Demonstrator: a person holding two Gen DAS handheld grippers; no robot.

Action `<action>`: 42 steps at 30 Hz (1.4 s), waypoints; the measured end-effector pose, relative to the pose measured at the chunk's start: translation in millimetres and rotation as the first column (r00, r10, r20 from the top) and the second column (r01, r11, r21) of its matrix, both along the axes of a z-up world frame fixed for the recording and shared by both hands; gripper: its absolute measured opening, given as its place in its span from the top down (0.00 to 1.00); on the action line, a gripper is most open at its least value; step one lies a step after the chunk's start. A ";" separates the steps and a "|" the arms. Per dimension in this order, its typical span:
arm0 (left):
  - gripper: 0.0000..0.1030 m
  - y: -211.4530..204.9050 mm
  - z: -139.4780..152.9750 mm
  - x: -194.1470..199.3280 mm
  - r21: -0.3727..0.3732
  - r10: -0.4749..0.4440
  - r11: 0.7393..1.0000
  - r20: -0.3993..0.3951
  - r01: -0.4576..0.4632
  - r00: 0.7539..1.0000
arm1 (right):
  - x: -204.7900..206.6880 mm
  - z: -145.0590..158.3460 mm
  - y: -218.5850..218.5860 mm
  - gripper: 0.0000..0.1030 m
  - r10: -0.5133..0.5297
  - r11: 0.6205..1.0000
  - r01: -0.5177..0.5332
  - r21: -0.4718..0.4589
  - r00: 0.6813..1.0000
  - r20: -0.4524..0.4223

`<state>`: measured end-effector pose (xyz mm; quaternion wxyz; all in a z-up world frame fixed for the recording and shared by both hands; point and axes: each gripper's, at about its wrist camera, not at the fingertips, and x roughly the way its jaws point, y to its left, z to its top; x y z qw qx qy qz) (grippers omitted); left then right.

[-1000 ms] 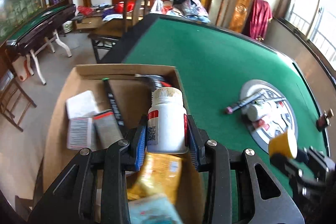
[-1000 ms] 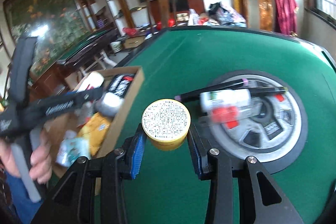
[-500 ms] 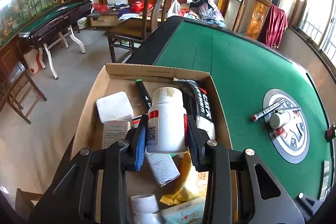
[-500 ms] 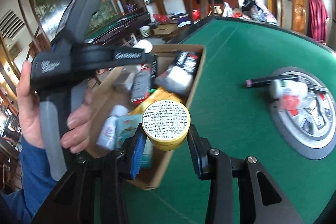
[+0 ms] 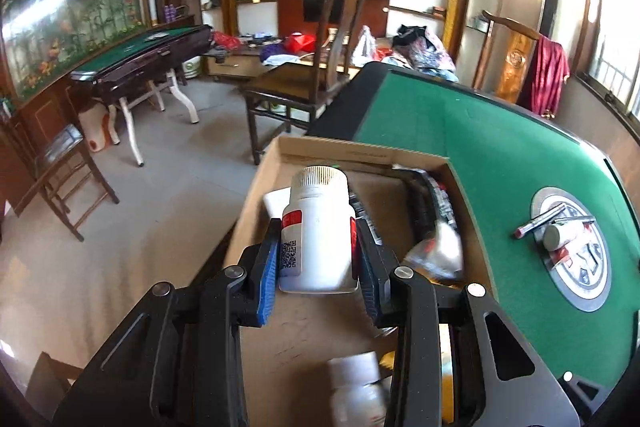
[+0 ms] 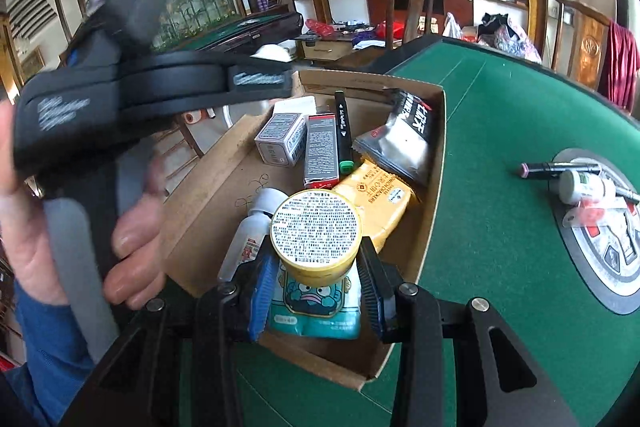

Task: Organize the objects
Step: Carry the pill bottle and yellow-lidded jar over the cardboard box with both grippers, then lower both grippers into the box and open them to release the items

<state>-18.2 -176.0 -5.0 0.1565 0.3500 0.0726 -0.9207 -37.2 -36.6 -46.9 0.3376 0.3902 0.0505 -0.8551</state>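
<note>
The left gripper (image 5: pixel 318 255) is clamping a white pill bottle (image 5: pixel 318 231) upright between its blue pads, which are pressing on the labelled sides just below the ribbed cap. Beyond and below those fingers the cardboard box (image 5: pixel 360 157) is lying open at the edge of the green felt table (image 5: pixel 500 155).

The right gripper (image 6: pixel 316 281) is gripping a yellow round tin (image 6: pixel 316 241) by its rim, printed face towards the camera, and is hanging over the near end of the same box. Directly under its fingers a cartoon tissue pack (image 6: pixel 316 311) is lying; ahead of them are a yellow sachet (image 6: pixel 380 199), a black snack packet (image 6: pixel 404 135), a marker (image 6: pixel 342 131) and small cartons.

Judging by this, both items are being carried in to be dropped. To do it well, each should be lowered close to a bare patch of cardboard before the pads part: the bottle to the left of the cartons, laid down or set squarely so it is not toppling; the tin flat on the packets. A lipstick (image 6: pixel 556 169) and a small bottle (image 6: pixel 584 187) are waiting on the table's centre disc, right of the fingers.
</note>
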 end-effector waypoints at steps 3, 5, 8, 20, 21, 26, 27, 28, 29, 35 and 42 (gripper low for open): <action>0.67 -6.5 -3.6 5.5 0.010 0.020 1.000 0.001 -0.020 1.000 | -0.3 -3.6 -5.4 0.62 0.002 1.000 -0.002 0.006 1.000 0.004; 0.67 -6.1 -4.3 8.7 0.007 0.029 1.000 -0.003 -0.029 1.000 | 0.0 -5.2 -7.5 0.62 0.000 1.000 0.000 0.018 1.000 -0.008; 0.67 0.9 -4.8 13.1 -0.033 0.026 0.999 -0.014 -0.026 1.000 | 0.9 -6.3 -8.7 0.62 0.002 1.000 -0.002 0.026 1.000 -0.013; 0.67 12.2 -11.3 10.4 -0.079 0.003 0.997 0.005 -0.003 1.000 | 0.7 -12.1 -9.6 0.62 0.014 0.999 -0.013 0.043 1.000 -0.009; 0.66 13.1 -11.8 10.1 -0.083 0.004 0.997 0.007 -0.003 1.000 | 0.9 -12.0 -9.5 0.62 0.015 0.999 -0.015 0.043 1.000 -0.009; 0.66 13.2 -13.7 8.6 -0.089 0.004 0.996 0.016 -0.002 1.000 | 3.8 -12.9 -10.9 0.62 0.025 0.999 -0.025 0.046 1.000 -0.010; 0.66 13.6 -14.4 8.1 -0.088 0.003 0.996 0.020 -0.001 1.000 | 4.4 -13.2 -11.3 0.62 0.028 0.999 -0.028 0.047 1.000 -0.011; 0.66 13.3 -15.0 7.8 -0.087 0.003 0.996 0.024 -0.001 1.000 | 5.6 -13.7 -11.6 0.62 0.030 0.998 -0.030 0.048 0.999 -0.012; 0.66 13.5 -15.8 7.1 -0.086 0.003 0.996 0.028 0.000 1.000 | 6.1 -14.0 -12.2 0.62 0.033 0.998 -0.032 0.050 0.999 -0.012; 0.67 6.9 -24.6 1.2 -0.029 -0.008 1.000 0.076 0.010 0.997 | 8.9 -15.5 -13.6 0.62 0.047 0.998 -0.046 0.048 0.999 -0.009; 0.67 0.3 -36.2 -8.9 0.016 -0.002 1.000 0.138 0.000 0.990 | 17.2 -17.6 -20.0 0.62 0.078 0.996 -0.077 0.054 0.997 -0.012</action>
